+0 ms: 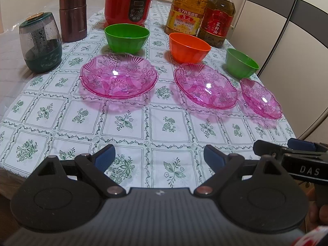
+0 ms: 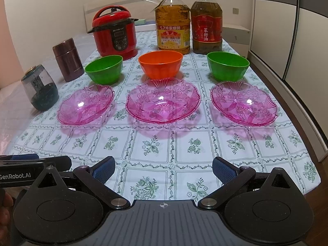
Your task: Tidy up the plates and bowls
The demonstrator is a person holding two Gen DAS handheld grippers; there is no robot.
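Green-on-white floral squares cover the tablecloth point(image 2: 164, 143) you are working over, under a clear plastic sheet that shows at the far left corner. Your left gripper point(image 1: 160, 157) hovers over the near edge with its blue pads spread wide and nothing between them; your right gripper point(image 2: 164, 168) hangs just beside it, likewise spread and empty. Across the middle of the tabletop you have a row of three pink plates: the left pink plate point(image 2: 86, 104), the middle pink plate point(image 2: 163, 102) and the right pink plate point(image 2: 244, 104), each apart from its neighbours. Behind them runs a second row of bowls, one per plate: the left green bowl point(image 2: 104, 68), the orange bowl point(image 2: 161, 63) and the right green bowl point(image 2: 227, 65), which sits close to the right edge. Along the far edge stand a red cooker point(image 2: 114, 39), a yellow-capped oil bottle point(image 2: 172, 24) and a red-labelled oil bottle point(image 2: 206, 22), the two bottles just beside each other. Toward the left edge you can see a brown flask point(image 2: 67, 59) and, nearer to you, a dark green jar point(image 2: 40, 88) with a clear upper part. Beyond the table a plain pale wall point(image 2: 51, 10) rises, and to your right stands a wardrobe point(image 2: 287, 20) with white and dark grey panels.
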